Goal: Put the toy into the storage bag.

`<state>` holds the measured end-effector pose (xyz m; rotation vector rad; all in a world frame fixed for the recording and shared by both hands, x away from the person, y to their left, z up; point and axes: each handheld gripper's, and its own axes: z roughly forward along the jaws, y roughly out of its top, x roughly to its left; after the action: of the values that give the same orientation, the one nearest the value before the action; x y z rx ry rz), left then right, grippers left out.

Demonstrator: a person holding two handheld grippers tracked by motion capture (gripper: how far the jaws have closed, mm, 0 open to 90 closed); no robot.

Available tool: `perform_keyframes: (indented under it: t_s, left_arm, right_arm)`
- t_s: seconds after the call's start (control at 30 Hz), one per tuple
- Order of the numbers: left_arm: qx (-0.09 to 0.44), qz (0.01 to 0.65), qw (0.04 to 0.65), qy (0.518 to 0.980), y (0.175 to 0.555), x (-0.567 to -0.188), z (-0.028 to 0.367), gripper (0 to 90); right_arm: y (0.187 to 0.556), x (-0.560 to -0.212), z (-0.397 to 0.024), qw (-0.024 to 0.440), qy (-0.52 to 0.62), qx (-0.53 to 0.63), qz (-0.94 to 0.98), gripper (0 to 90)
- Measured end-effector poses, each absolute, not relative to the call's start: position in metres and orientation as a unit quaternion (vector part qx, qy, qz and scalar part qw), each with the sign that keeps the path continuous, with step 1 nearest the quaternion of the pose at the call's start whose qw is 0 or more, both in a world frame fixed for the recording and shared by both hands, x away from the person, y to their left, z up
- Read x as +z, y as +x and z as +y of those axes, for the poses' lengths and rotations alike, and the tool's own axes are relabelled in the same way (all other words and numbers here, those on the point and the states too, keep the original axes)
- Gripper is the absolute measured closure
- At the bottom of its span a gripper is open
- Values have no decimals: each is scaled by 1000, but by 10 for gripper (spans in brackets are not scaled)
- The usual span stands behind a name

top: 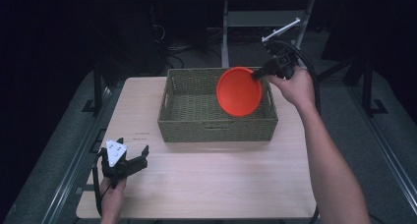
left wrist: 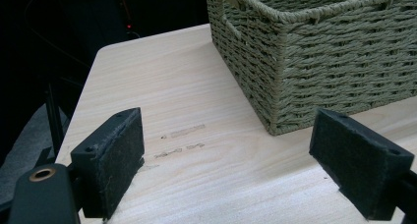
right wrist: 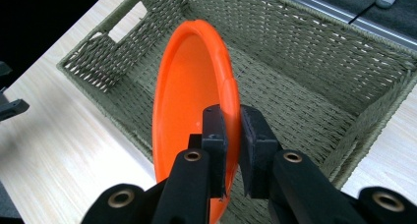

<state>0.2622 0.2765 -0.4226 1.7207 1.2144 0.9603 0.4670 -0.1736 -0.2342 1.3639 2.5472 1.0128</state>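
Orange plate [top: 239, 91] up on its edge over the basket [top: 218, 128], right gripper [top: 257, 75] clamped on its rim at the far right! It's tilted, hollow face turned toward the near left, rim running from the far right down toward the basket's near wall. In the right gripper view the jaws pinch that rim tight. Left gripper [top: 132, 156] sits low at the table's [top: 206, 180] near-left corner, jaws wide apart, nothing between them.

Orange plate [top: 239, 92], olive woven basket [top: 216, 121], pale wood-grain table [top: 206, 184].
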Motion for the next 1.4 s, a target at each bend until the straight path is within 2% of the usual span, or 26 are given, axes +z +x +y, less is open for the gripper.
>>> perform_keyframes:
  t_s: [0.77,1.4]
  left_arm:
    - [380,478,400,683,262,-422,277,127]
    - [379,478,400,684,262,-422,276,128]
  right_arm:
    - [485,-257,-172,36,476,331,814,818]
    - [494,-294,-168,27,499,329,801,817]
